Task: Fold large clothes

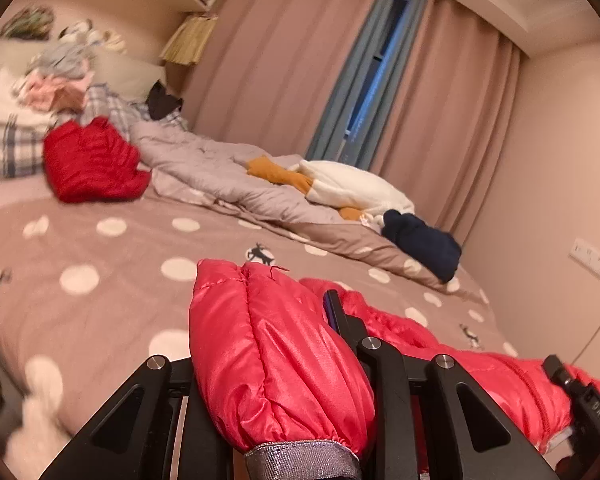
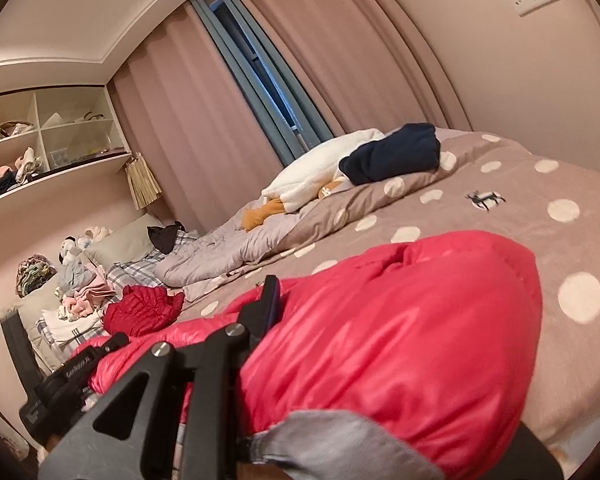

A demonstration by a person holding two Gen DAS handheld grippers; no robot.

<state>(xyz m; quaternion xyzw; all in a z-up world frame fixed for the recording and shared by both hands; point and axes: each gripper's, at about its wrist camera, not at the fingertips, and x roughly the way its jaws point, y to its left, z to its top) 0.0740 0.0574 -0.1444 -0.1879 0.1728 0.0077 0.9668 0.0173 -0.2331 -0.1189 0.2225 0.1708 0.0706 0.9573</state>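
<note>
A pink puffer jacket [image 1: 276, 360] with a grey cuff [image 1: 300, 460] hangs low over the dotted bedspread [image 1: 100, 280]. My left gripper [image 1: 296, 312] is shut on its sleeve; one black finger [image 1: 334, 312] shows and the padding hides the other. From there the jacket stretches right to my right gripper [image 1: 580, 396]. In the right wrist view the jacket [image 2: 400, 340] bulges over my right gripper [image 2: 304, 312], which is shut on it near a grey lining [image 2: 332, 440]. Only its left finger [image 2: 270, 300] shows. My left gripper [image 2: 60, 384] sits at the lower left, holding the jacket's other end.
On the bed lie a dark red jacket [image 1: 92, 160], a crumpled grey duvet [image 1: 204, 160], a white plush toy [image 1: 352, 188] and a navy garment [image 1: 420, 248]. Mixed clothes [image 1: 56, 88] are piled by the pillows. Pink curtains [image 1: 280, 60] hang behind, and shelves [image 2: 40, 140] line the headboard wall.
</note>
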